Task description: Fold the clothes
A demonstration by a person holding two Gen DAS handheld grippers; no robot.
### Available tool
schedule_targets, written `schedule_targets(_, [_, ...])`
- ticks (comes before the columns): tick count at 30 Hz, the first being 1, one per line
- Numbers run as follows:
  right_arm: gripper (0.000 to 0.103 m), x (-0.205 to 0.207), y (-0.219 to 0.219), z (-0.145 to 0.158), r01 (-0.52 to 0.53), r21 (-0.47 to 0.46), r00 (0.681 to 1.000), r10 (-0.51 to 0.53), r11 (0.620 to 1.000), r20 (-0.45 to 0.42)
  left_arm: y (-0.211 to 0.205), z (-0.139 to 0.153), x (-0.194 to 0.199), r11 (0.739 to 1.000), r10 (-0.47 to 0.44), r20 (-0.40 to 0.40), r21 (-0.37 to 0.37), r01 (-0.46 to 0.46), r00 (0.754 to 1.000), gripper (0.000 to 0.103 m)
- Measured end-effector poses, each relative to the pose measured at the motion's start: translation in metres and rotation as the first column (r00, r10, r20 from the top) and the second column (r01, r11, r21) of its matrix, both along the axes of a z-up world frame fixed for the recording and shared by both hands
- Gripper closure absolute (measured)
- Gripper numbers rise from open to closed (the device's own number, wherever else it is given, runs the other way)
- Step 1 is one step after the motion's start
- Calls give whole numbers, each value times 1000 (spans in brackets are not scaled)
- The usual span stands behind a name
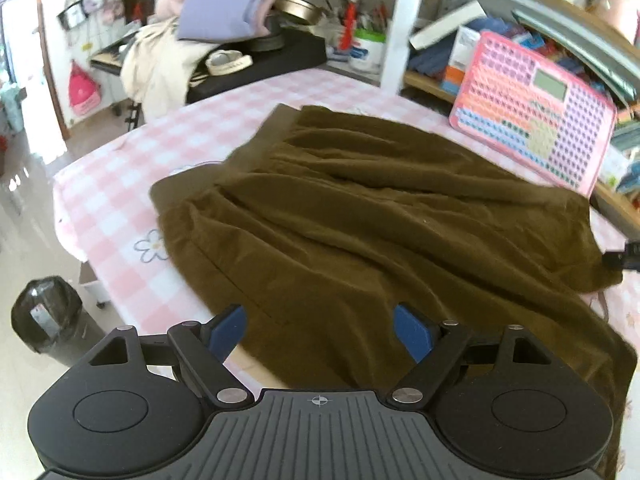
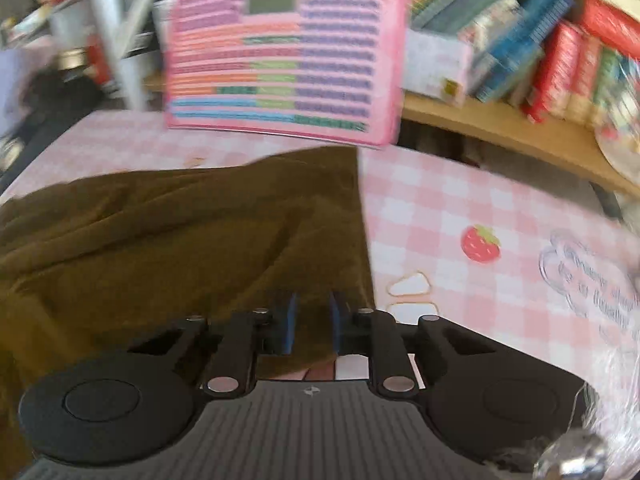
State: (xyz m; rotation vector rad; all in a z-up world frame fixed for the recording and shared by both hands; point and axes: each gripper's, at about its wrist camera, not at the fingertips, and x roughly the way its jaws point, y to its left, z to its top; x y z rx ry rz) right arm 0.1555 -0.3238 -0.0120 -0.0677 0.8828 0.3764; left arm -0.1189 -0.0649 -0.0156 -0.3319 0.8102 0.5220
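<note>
Brown garment [image 1: 380,216] rumpled on pink checked tablecloth [image 1: 208,136], cluttered shelves [image 2: 520,120] behind

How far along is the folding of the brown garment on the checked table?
Early. Done: the brown garment lies spread, still wrinkled, on the pink checked tablecloth; no fold is visible. In hand: the right gripper has narrow jaws with the garment's edge between them; the left gripper stands open over the near hem. Left: all the folding.
</note>
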Motion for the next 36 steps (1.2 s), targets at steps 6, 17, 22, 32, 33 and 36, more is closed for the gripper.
schedule_targets(6, [102,2,-6,-14,-18,41,999,19,999,-30,-7,-6,8,1000,-24,-33,-4,24,999,19])
schedule_targets(17, [97,-8,-51,-7,-43,73,999,45,996,-25,-5,-3,3,1000,7,-22,0,-7,1000,19])
schedule_targets(22, [76,4,-45,2,-101,108,995,99,989,20,-11,1,3,1000,-6,-20,14,6,1000,19])
schedule_targets(32, [76,45,-26,-5,-110,77,994,109,991,18,-7,1,-13,999,46,-47,12,-45,998,19])
schedule_targets(33, [76,48,-30,-7,-94,85,996,94,992,9,-6,1,-16,999,54,-50,11,-53,997,19])
schedule_targets(36, [76,50,-39,-14,-100,116,994,105,988,-32,-5,-2,-19,998,68,-58,6,-68,996,19])
